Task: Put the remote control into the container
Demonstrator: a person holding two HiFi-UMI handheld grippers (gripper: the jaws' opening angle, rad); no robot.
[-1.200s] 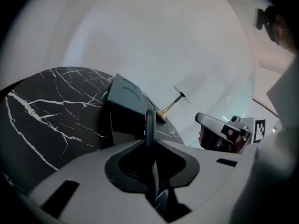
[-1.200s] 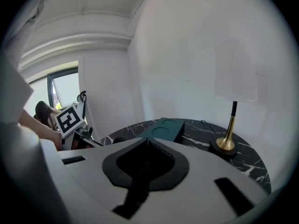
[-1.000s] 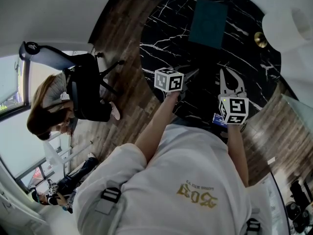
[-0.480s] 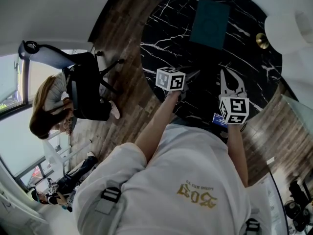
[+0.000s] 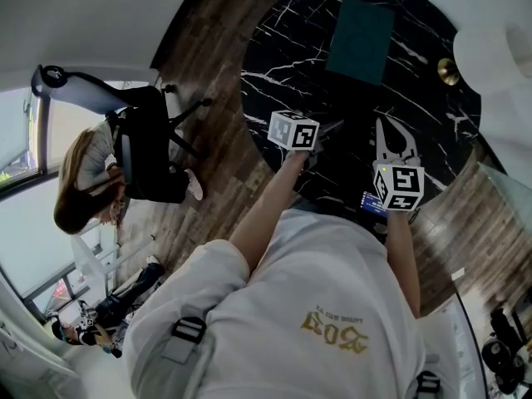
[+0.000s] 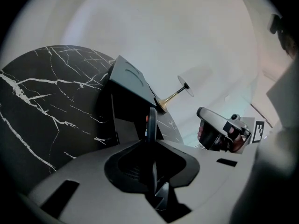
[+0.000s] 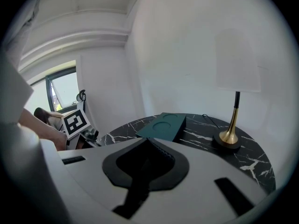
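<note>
While the remote control (image 6: 150, 120) is already off the table and in your grasp, the drop itself is not yet made. Your left gripper (image 6: 150, 141) has its jaws closed down on the remote. In the left gripper view it stands edge-on between them, a thin dark slab with a red button showing on its edge.

In the head view that gripper (image 5: 331, 125) sits near the centre of the frame, over the near part of the black marble table (image 5: 274, 65). The teal container (image 5: 359, 40) lies flat toward the upper middle, apart from the jaw tips, with bare marble between.

So I judge the pick-up done and the carry only part-way. What is left is to bring the remote over the container, lower it in and let go. In the left gripper view the container (image 6: 127, 90) lies just beyond the remote, so your line looks good. The right gripper view shows two round hollows in its top face (image 7: 163, 125), and I cannot tell how deep they are.

Your right gripper (image 7: 148, 140) has its jaws drawn together on nothing. In the head view it hangs at centre right and takes no part in the hold. Mind the gold lamp base (image 5: 449, 71), to the right of the container, when you go in.
</note>
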